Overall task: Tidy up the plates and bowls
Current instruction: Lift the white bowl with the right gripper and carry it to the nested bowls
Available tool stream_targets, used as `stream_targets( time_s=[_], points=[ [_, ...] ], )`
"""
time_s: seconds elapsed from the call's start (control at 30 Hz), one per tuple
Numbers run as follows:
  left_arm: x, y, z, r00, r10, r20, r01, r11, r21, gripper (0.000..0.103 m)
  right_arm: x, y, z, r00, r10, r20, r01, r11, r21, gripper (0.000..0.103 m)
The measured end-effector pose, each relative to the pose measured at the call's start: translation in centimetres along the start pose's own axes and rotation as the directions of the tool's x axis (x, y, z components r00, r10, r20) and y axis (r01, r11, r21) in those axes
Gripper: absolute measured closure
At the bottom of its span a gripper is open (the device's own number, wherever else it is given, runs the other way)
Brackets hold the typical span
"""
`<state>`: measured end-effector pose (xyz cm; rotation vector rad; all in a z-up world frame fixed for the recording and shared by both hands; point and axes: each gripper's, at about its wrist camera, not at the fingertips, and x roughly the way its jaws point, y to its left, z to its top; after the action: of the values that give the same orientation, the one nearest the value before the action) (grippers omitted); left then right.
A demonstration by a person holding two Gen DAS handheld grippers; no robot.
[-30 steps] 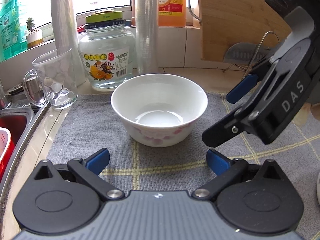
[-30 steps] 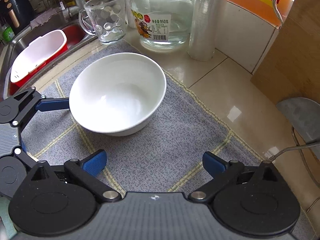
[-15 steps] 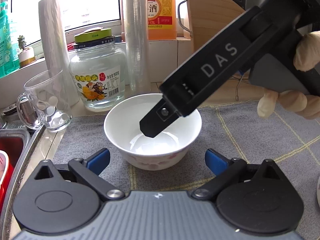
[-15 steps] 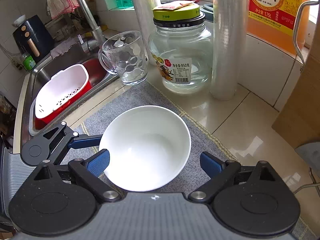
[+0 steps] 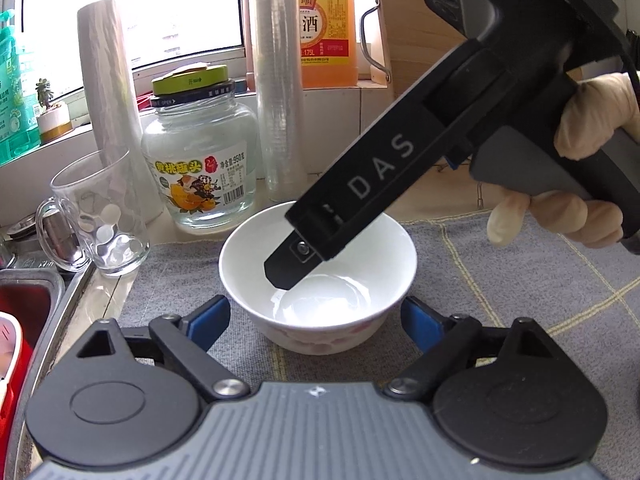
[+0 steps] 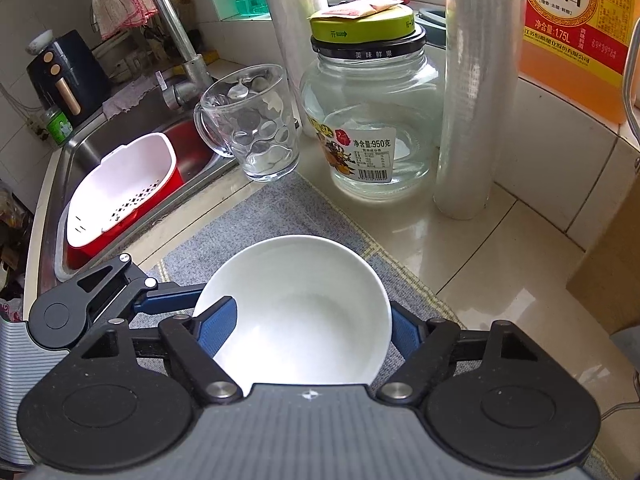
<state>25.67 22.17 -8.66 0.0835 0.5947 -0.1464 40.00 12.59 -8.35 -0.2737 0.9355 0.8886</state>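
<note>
A white bowl (image 5: pixel 332 304) with pink flowers on its outside stands upright on a grey checked mat (image 5: pixel 520 300). My left gripper (image 5: pixel 314 311) has the bowl's lower wall between its blue pads, with a small gap on each side, and its jaws are closing. My right gripper (image 6: pixel 310 322) comes down over the same bowl (image 6: pixel 304 312), jaws closing. Its right pad sits at the outside of the rim, its left pad lies over the inside of the opposite rim. The left wrist view shows that finger (image 5: pixel 288 268) dipping into the bowl. A gloved hand (image 5: pixel 592 120) holds this gripper.
Behind the bowl stand a glass mug (image 5: pixel 100 224), a lidded glass jar (image 5: pixel 200 160), two rolls of film (image 5: pixel 280 80) and an orange bottle (image 5: pixel 326 36). To the left lies a sink (image 6: pixel 80 148) with a red and white strainer basket (image 6: pixel 120 196). A wooden board leans at the right.
The right gripper swung in from the right to above the bowl and narrowed its jaws around it. The left gripper edged forward, so the bowl now sits between its narrowing pads.
</note>
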Motion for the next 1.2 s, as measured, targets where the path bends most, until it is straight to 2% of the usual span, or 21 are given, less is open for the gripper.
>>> stream_targets(
  time_s=[0.6, 0.9, 1.2],
  points=[
    [-0.6, -0.3, 0.4, 1.0, -0.022, 0.004, 0.022, 0.999, 0.029, 0.014, -0.3, -0.2, 0.0, 1.0, -0.002, -0.018, 0.002, 1.0, 0.026, 0.023],
    [-3.7, -1.8, 0.8, 0.999, -0.049, 0.002, 0.049, 0.997, 0.052, 0.014, -3.0, 1.4, -0.7, 1.0, -0.018, -0.022, 0.019, 1.0, 0.014, 0.023],
    [-7.6, -3.3, 0.9, 0.997, -0.08, -0.004, 0.08, 0.993, 0.084, 0.014, -6.8, 3.4, -2.7, 1.0, 0.004, -0.002, -0.004, 0.999, 0.033, 0.023]
  ],
)
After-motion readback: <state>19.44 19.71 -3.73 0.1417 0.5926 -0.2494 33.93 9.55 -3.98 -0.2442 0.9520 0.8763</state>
